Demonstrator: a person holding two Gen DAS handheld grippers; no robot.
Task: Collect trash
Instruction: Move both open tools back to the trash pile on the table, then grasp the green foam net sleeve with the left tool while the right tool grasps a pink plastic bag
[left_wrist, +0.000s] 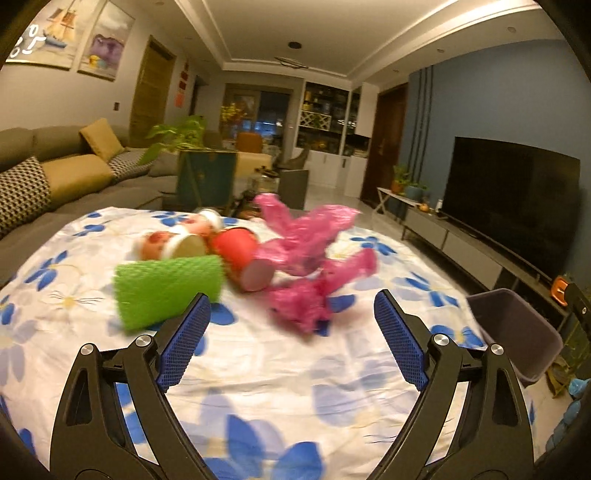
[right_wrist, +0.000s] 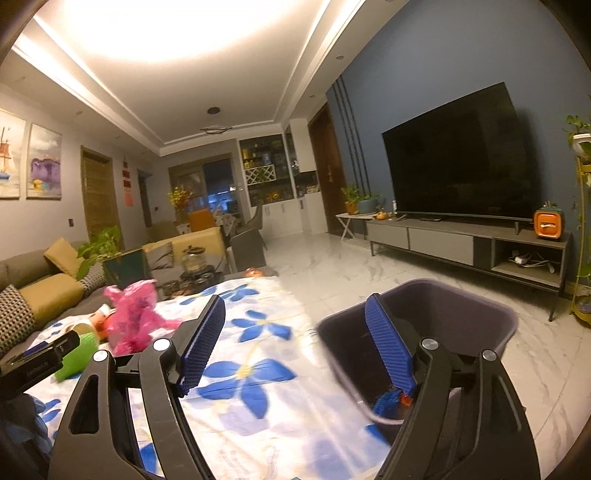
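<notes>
Trash lies in a heap on a table under a blue-flowered cloth (left_wrist: 258, 369): a green foam net sleeve (left_wrist: 168, 291), a red paper cup (left_wrist: 243, 258) on its side, two small cream cups (left_wrist: 177, 243), and crumpled pink plastic bags (left_wrist: 310, 258). My left gripper (left_wrist: 291, 321) is open just in front of the heap, its left pad beside the green sleeve, nothing between its fingers. My right gripper (right_wrist: 295, 339) is open and empty above the table's right edge and the dark bin (right_wrist: 443, 317). The pink bags (right_wrist: 136, 321) and green sleeve (right_wrist: 79, 354) show far left there.
The dark bin (left_wrist: 517, 328) stands on the floor off the table's right edge, with something blue and orange in its bottom (right_wrist: 391, 400). A sofa (left_wrist: 55, 177) runs along the left, a TV unit (right_wrist: 461, 243) along the right wall. Marble floor lies between.
</notes>
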